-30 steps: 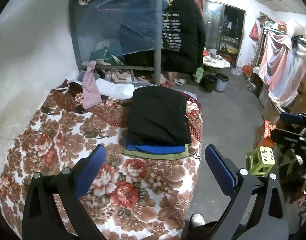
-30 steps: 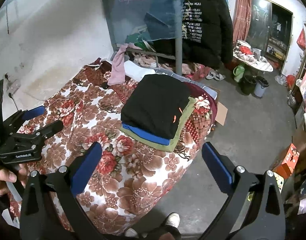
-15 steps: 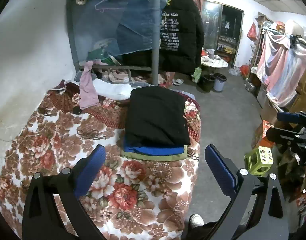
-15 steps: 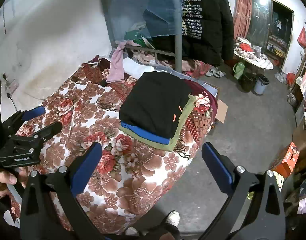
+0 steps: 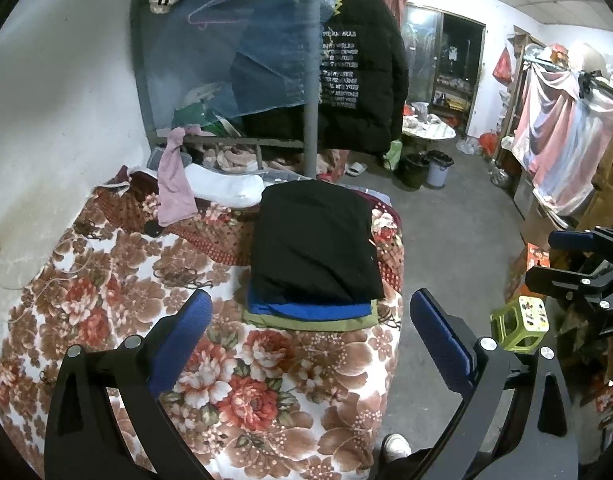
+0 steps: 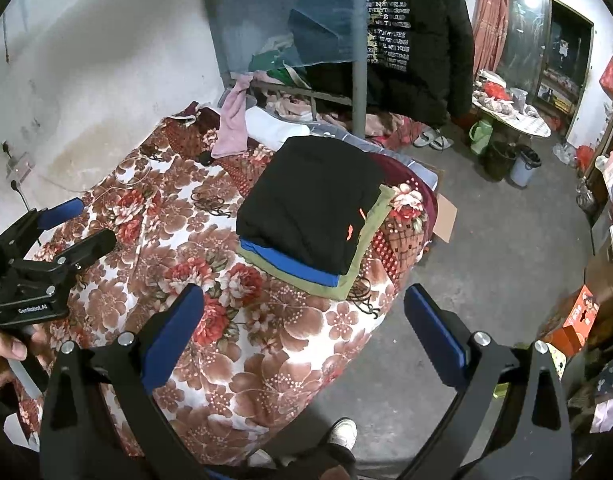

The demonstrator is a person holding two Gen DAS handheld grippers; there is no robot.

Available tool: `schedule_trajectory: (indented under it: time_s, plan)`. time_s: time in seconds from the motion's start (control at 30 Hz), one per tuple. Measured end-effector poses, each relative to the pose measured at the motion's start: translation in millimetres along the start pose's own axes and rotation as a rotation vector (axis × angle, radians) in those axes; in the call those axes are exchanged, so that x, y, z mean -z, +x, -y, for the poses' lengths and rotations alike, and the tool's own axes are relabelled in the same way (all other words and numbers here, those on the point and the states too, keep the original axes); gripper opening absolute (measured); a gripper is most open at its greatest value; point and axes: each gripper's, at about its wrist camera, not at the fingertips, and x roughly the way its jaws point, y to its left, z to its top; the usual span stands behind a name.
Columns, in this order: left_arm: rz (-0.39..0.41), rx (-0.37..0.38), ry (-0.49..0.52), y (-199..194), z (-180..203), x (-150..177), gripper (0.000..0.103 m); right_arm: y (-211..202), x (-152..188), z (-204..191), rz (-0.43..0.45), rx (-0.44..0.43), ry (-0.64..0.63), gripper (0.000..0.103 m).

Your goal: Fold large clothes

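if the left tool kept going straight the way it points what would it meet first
Most likely the folded black garment topping the stack on the floral bedspread. The open left tool has nothing before it, though depth is uncertain.

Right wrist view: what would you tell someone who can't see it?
An open hand-held gripper hovers over a flowery bed holding a neat stack of folded clothes, black on top. A black jacket hangs behind.
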Motion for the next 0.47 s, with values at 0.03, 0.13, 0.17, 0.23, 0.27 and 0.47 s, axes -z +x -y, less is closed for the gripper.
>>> schedule_trajectory:
  time_s: [0.03,0.13,0.17,0.23,0.27,0.47]
  plan:
    - [-0.004,0.001,-0.001,1.0,-0.6,-0.4,0.098,-1.6,0.5,-0.2,0.001,0.001,0.003,0.098]
    - [-0.017,0.010,-0.006,3.1,-2.1,-1.4,0.098,-1.2,-0.4,-0.4,0.000,0.000,0.002,0.098]
    - [-0.019,0.011,-0.009,3.6,-2.8,-2.1,0.097,0.0,-0.1,-0.5,-0.002,-0.002,0.001,0.098]
    - [-0.021,0.010,-0.017,4.3,-4.6,-3.6,0.098,-2.5,0.4,-0.5,0.001,0.002,0.003,0.098]
    - [-0.022,0.013,-0.020,4.4,-5.3,-4.1,0.098,-2.3,0.6,-0.4,0.001,0.001,0.004,0.098]
    - [-0.030,0.023,-0.014,5.9,-6.3,-3.9,0.098,-0.1,-2.4,-0.8,-0.002,0.001,0.003,0.098]
